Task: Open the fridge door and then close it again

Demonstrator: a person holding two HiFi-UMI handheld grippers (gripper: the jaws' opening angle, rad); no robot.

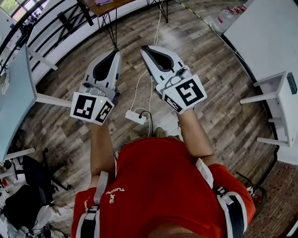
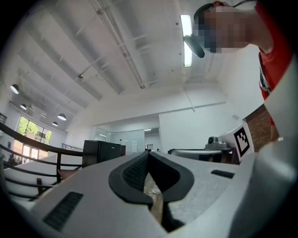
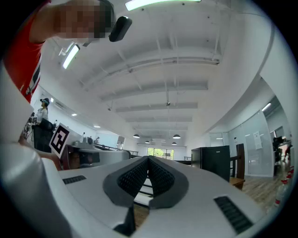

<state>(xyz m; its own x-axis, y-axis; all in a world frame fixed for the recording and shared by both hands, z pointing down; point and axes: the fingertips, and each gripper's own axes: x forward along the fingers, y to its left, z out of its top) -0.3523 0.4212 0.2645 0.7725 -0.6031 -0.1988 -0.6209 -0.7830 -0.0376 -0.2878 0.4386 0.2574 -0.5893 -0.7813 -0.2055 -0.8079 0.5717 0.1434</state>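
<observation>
A black fridge [image 2: 103,151] stands far off across the room in the left gripper view, its door closed; the right gripper view shows the fridge [image 3: 213,161] at the right, just as distant. I hold both grippers out before me over the wooden floor, side by side and tilted slightly upward. My left gripper [image 1: 116,52] is shut with nothing between its jaws, as its tip [image 2: 148,153] shows. Just right of it, my right gripper [image 1: 144,48] is shut and empty too, with its dark pads [image 3: 139,174] meeting. Neither touches anything.
A white power strip [image 1: 135,116] with cables lies on the floor below the grippers. White tables stand at the right [image 1: 274,88] and left [image 1: 16,88]. A wooden table [image 1: 104,7] and a black railing [image 1: 46,23] are ahead. A black chair [image 1: 32,176] sits at the lower left.
</observation>
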